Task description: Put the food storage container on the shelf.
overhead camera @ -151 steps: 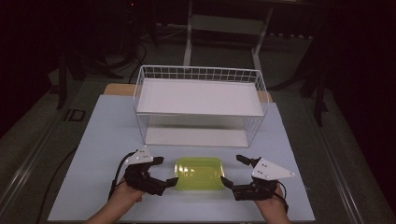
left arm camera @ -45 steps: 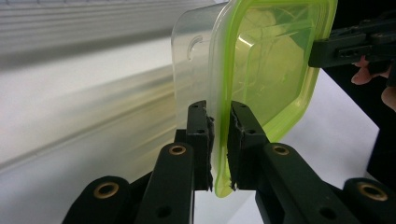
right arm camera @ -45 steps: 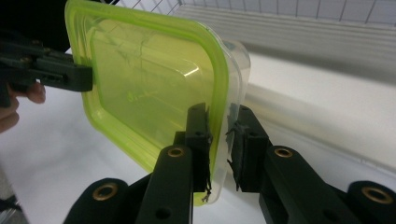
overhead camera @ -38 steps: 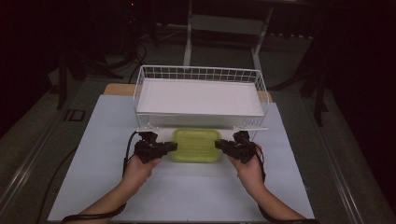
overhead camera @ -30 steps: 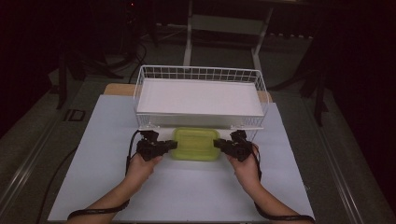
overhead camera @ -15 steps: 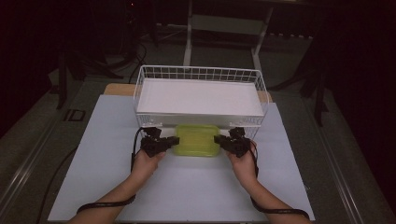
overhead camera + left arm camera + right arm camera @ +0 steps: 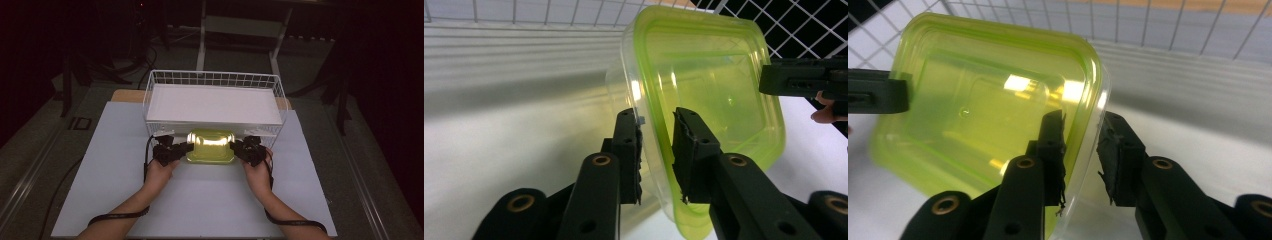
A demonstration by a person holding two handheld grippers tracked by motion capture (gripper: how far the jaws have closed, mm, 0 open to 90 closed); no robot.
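A clear container with a yellow-green lid point(image 7: 210, 145) is held off the table just in front of the white wire basket point(image 7: 212, 77). My left gripper point(image 7: 183, 148) is shut on the container's left edge, its jaws clamping lid and wall point(image 7: 655, 142). My right gripper point(image 7: 237, 147) is shut on the right edge in the same way point(image 7: 1082, 137). The lid point(image 7: 709, 85) faces up and glints under the light. In the right gripper view the lid point(image 7: 988, 95) sits left of the jaws, with the other gripper's black jaw at the far left.
The wire basket stands at the back of the white table point(image 7: 200, 200), with a flat white sheet point(image 7: 212, 102) inside. Its front wall point(image 7: 215, 127) is right behind the container. Dark floor and stands surround the table.
Both grippers closed on the container's ends and carried it away from the table's front edge, toward the basket. It has also risen off the table.
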